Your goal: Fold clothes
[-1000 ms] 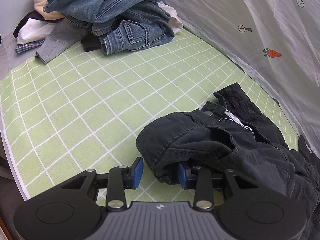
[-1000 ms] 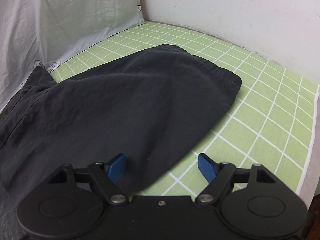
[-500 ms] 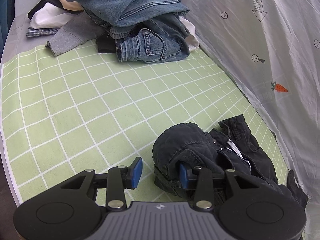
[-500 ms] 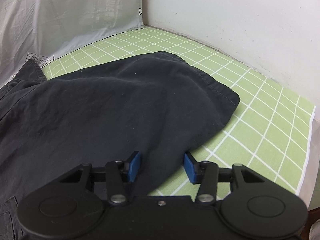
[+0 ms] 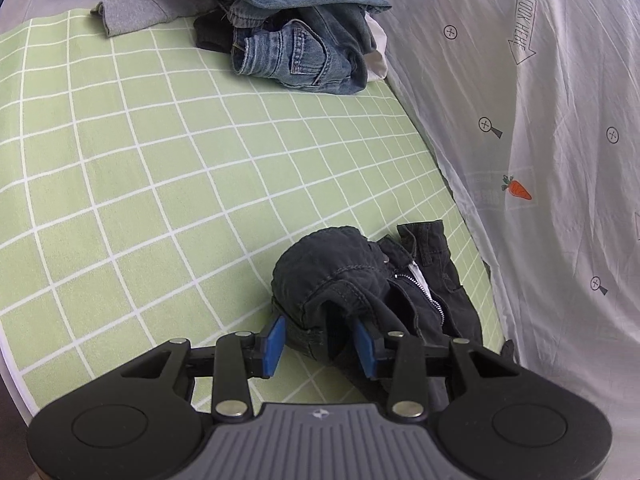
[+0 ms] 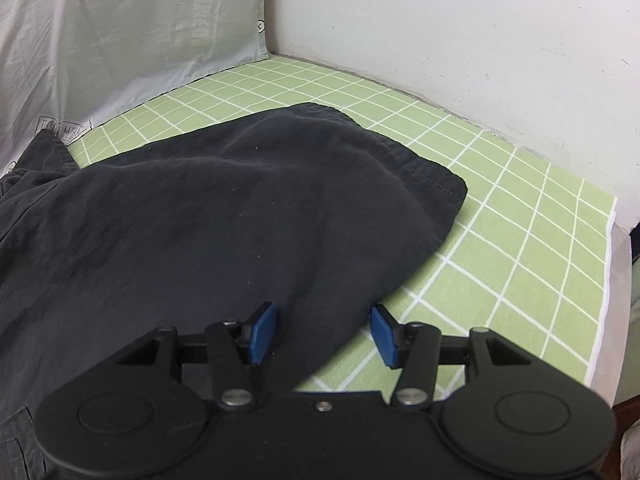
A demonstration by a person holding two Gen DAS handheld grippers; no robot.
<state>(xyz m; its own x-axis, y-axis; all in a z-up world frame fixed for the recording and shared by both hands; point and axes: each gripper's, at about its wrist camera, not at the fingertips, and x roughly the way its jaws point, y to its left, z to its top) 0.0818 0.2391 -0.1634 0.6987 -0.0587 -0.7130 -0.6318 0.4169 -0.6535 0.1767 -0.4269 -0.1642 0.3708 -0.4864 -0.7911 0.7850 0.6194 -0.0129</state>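
Black trousers (image 5: 340, 272) lie on the green checked mat (image 5: 160, 160). Their zip and waistband end is bunched into a rounded lump. My left gripper (image 5: 320, 344) is shut on that lump: the left pad touches its side and the right pad is tucked under a fold. In the right wrist view one trouser leg (image 6: 240, 208) lies flat, hem toward the wall. My right gripper (image 6: 323, 336) straddles the leg's near edge. Its jaws are opening, with cloth between them, and the right pad stands over the mat (image 6: 520, 220) without pressing.
A pile of blue jeans (image 5: 304, 40) and a grey garment (image 5: 140, 4) sit at the mat's far end. A white sheet printed with carrots (image 5: 520, 140) hangs along one side. A white wall (image 6: 440, 20) bounds the other end, and the mat's edge (image 6: 604, 280) drops off at the right.
The left view has rolled and shifted, and the waistband has gathered into a tighter lump that now touches the left pad. The right jaws have narrowed from wide to about the leg edge's width.
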